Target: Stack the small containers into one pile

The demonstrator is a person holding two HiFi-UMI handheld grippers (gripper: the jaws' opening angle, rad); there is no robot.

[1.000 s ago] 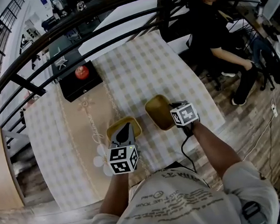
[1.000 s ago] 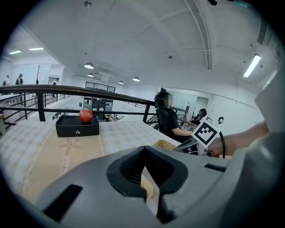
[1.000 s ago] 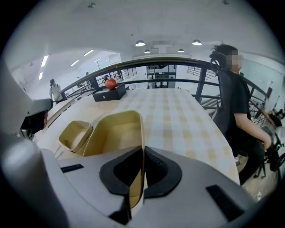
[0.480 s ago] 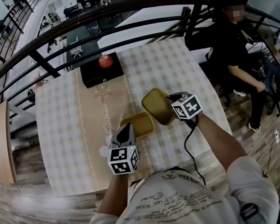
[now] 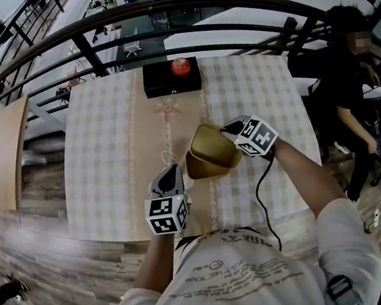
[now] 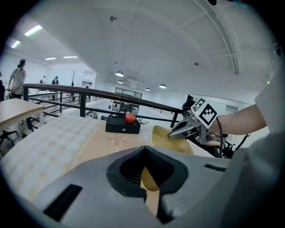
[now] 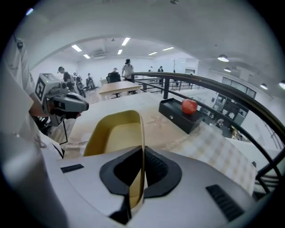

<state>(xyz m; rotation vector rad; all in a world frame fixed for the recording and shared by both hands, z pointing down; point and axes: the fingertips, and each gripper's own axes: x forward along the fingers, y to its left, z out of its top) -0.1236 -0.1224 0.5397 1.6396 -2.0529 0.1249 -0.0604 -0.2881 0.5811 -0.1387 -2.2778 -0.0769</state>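
Observation:
Two small yellow containers overlap at mid-table in the head view. My right gripper (image 5: 229, 130) is shut on the rim of the upper container (image 5: 210, 148), which hangs tilted over the lower container (image 5: 198, 172). My left gripper (image 5: 173, 175) is shut on the lower container's rim; only a yellow strip (image 6: 150, 192) shows between its jaws. The left gripper view shows the upper container (image 6: 169, 141) ahead with the right gripper (image 6: 174, 133) on it. In the right gripper view the held container (image 7: 113, 133) stretches out from the jaws, and the left gripper (image 7: 82, 107) is at the left.
A black box (image 5: 171, 80) with a red apple (image 5: 180, 65) on it stands at the table's far edge, in front of a dark railing (image 5: 165, 36). A person (image 5: 348, 71) sits beyond the checked tablecloth's (image 5: 109, 150) right side. A wooden table (image 5: 1, 155) stands to the left.
My right gripper has carried its container left, from beside the other container to over it. The left gripper has kept its hold. The head camera has swung, shifting the table in view.

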